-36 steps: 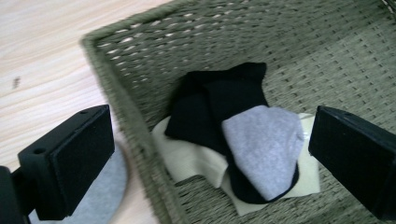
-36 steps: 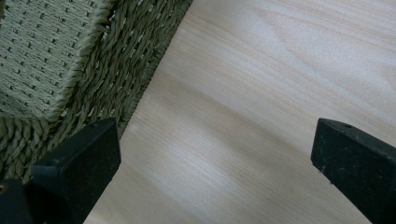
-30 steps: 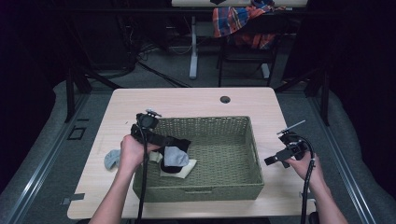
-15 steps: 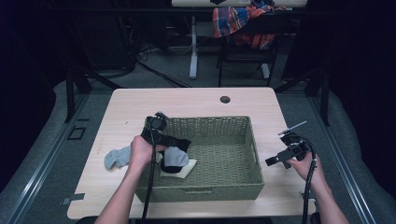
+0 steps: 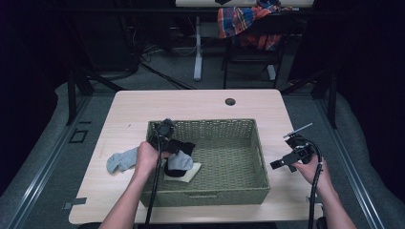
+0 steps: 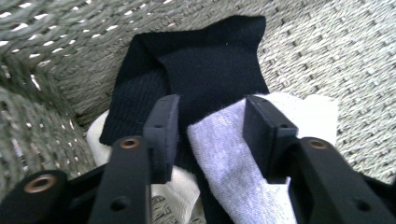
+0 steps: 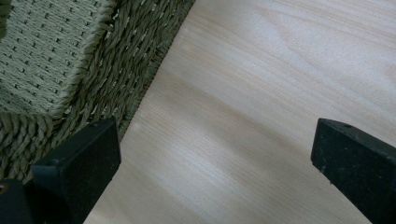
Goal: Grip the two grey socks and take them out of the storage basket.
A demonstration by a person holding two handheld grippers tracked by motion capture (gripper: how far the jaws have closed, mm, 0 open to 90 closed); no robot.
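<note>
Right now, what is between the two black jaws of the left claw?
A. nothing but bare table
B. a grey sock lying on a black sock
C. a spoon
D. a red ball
B: the left gripper view shows the left claw straddling a grey sock that lies over a black sock inside the woven basket.

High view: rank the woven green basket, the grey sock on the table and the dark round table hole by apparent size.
1. Woven green basket
2. Grey sock on the table
3. Dark round table hole
</note>
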